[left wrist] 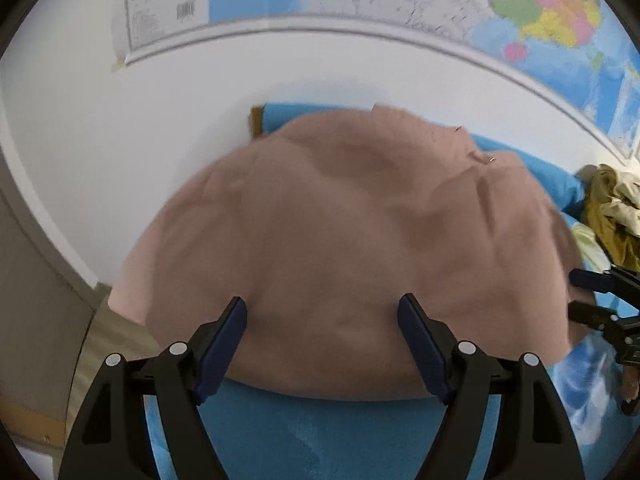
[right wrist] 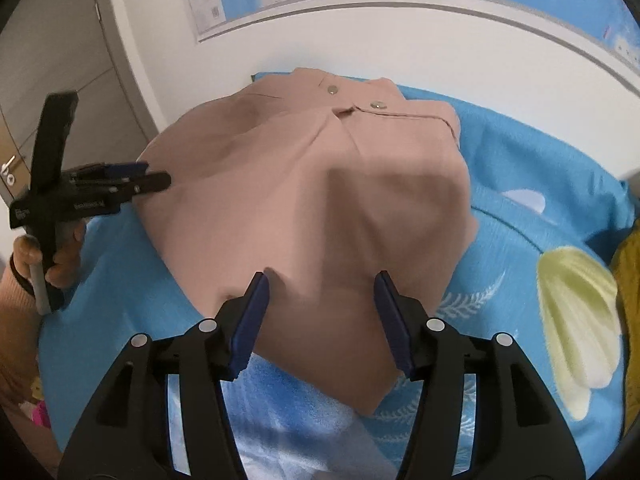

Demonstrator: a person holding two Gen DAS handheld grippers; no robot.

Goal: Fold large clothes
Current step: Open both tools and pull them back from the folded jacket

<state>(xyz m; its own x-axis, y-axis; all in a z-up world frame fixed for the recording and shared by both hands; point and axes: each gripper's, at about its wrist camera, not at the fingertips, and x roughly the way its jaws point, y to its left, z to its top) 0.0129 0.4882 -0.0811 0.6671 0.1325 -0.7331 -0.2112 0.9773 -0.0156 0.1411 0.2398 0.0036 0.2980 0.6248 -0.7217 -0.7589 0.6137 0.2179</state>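
Note:
A large dusty-pink garment (left wrist: 340, 240) lies folded in a thick pile on a blue patterned sheet (left wrist: 320, 432). It also shows in the right wrist view (right wrist: 320, 192), with two metal snaps near its far edge. My left gripper (left wrist: 322, 312) is open and empty, its jaws wide apart just above the garment's near edge. My right gripper (right wrist: 320, 288) is open and empty over the garment's near corner. The left gripper (right wrist: 154, 176) also shows at the garment's left edge in the right wrist view. The right gripper (left wrist: 580, 292) shows at the garment's right edge.
A white wall with a map (left wrist: 400, 0) stands right behind the bed. A heap of mustard and cream clothes (left wrist: 616, 208) lies at the right on the sheet (right wrist: 540, 240). A grey door (right wrist: 48, 60) is at the left.

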